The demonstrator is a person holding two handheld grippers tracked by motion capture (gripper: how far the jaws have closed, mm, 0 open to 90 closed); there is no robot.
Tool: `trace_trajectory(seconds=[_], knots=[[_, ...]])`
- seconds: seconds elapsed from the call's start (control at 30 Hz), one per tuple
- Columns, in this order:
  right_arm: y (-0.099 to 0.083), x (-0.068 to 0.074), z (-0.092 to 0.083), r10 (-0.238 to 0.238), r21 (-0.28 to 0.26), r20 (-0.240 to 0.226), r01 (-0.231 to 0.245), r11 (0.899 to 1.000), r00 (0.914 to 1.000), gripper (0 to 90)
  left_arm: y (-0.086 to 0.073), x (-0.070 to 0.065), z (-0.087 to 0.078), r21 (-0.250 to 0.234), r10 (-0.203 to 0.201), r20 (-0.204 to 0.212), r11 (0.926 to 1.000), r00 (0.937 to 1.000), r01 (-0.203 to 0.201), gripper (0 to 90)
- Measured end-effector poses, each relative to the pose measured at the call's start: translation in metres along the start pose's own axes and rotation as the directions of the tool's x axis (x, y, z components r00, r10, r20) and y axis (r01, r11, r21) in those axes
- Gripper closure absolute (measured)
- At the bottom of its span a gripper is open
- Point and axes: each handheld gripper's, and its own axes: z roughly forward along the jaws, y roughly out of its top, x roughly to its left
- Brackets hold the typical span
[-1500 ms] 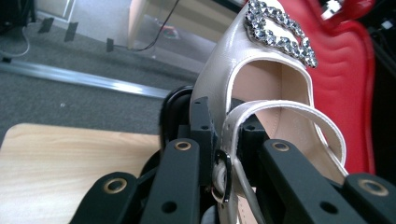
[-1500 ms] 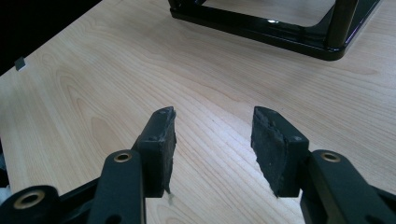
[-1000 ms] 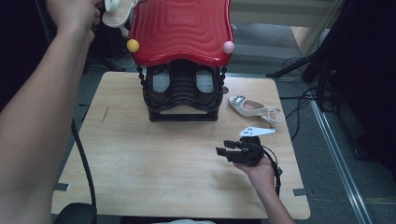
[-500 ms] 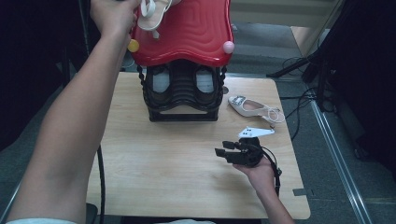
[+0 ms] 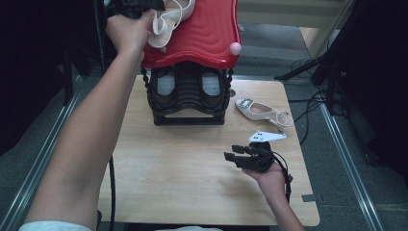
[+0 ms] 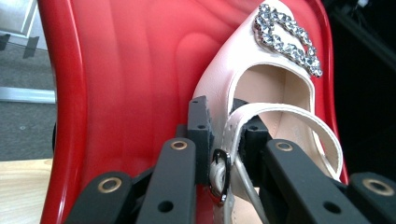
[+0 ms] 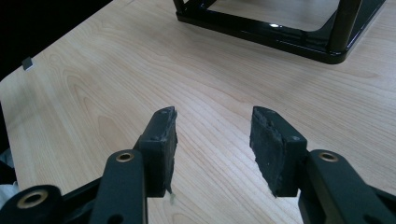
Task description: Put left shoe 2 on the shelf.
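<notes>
Basically red rack top carries the cream shoe: light, soft upper, strap floppy. Left gripper jaws, just easing apart, pinch its heel edge by the buckle; firmer there. Right gripper gapes empty over table.

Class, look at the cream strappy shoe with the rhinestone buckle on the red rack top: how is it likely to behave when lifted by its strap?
The cream strappy shoe probably dangles and swings, since the left gripper pinches only its thin, bendable strap. It looks light: a slim open upper. On the glossy, sloping red rack top it may slide once released.
</notes>
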Motion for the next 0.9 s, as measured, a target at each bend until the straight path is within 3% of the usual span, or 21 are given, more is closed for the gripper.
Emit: trace_trajectory(seconds=[0.37,0.7,0.9], knots=[[0.000,-0.001,-0.001,0.003,-0.002,0.006,-0.003,1.000,1.0000,52.6,-0.006,0.000,-0.007,0.053,0.058,0.046,0.9968,0.9973,-0.060,65.5],[0.000,-0.001,-0.001,0.007,-0.003,0.011,-0.007,1.000,0.9999,52.5,-0.008,0.002,-0.019,0.075,0.056,0.095,0.9952,0.9939,-0.063,57.0],[0.000,-0.001,-0.001,0.006,-0.002,0.011,-0.006,1.000,0.9999,52.5,-0.007,0.005,-0.030,0.076,0.074,0.101,0.9938,0.9922,-0.081,56.2]])
